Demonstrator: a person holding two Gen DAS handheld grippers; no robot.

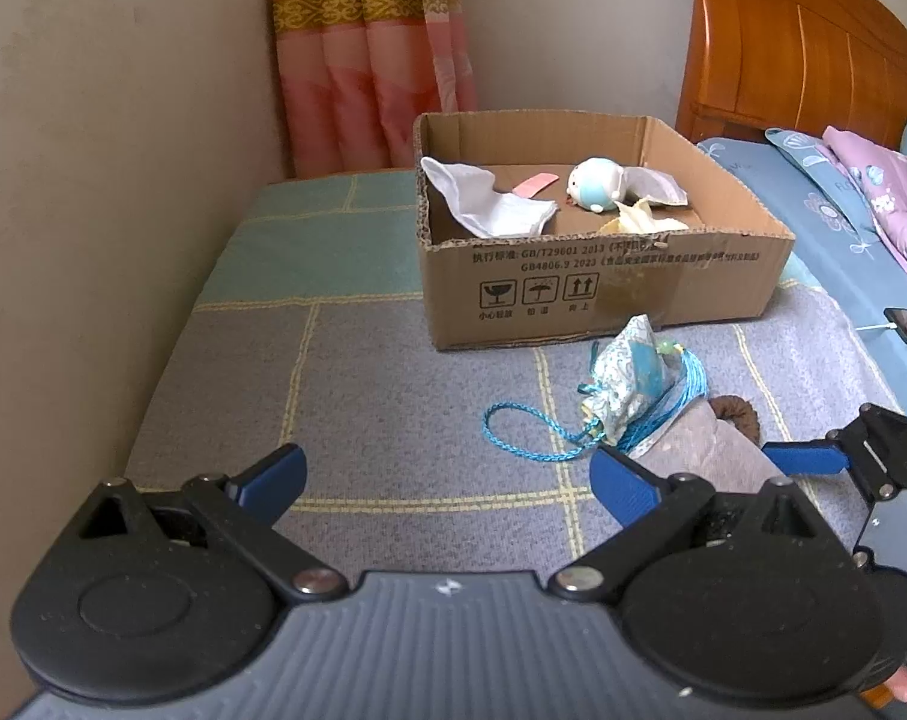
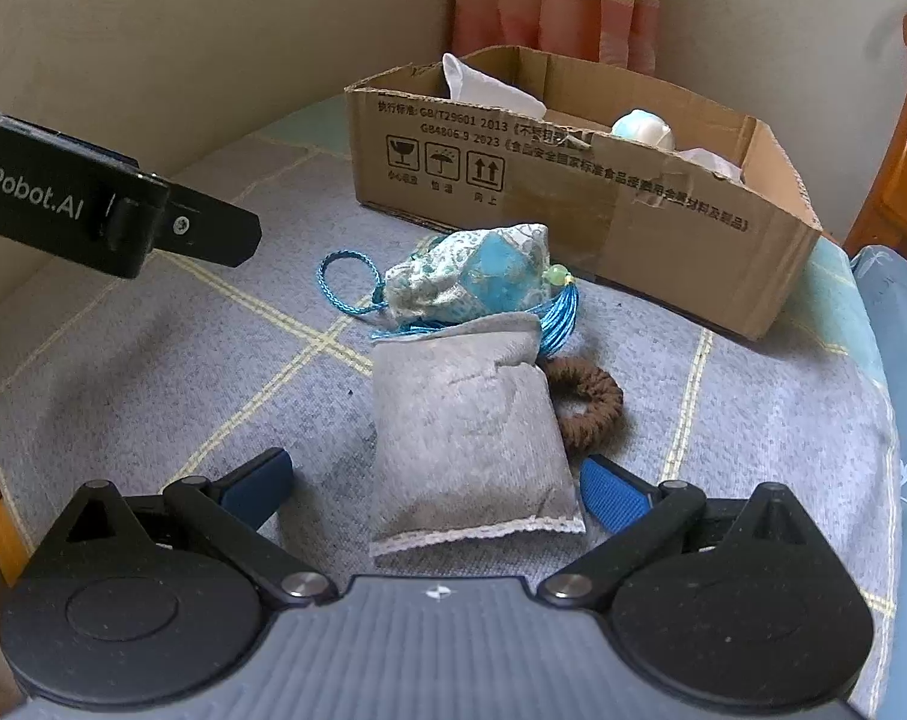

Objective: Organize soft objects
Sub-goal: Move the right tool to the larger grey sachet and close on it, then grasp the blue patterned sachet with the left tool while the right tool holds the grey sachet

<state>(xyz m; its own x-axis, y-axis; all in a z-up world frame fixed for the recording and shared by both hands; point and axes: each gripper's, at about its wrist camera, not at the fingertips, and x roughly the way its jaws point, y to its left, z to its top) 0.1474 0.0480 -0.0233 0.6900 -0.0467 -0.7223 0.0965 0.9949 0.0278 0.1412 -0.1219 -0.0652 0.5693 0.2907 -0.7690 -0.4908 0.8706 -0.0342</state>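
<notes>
Grey pouch point(image 2: 465, 438), rumpled, lace-hemmed, between right gripper point(image 2: 435, 489) spread jaws; left gripper point(image 1: 447, 483) agape.

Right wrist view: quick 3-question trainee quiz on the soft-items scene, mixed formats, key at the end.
1. True or false: the right gripper is shut on the grey pouch.
2. Multiple choice: what lies against the grey pouch's right side? A) brown hair tie B) a spoon C) a red ball
3. Fill in: the white cloth and the round blue-and-white plush toy lie inside the ____.

Key:
1. False; its jaws are open, with the pouch's near end between them.
2. A
3. Cardboard box; the patterned blue sachet still lies outside, in front of it.
</notes>
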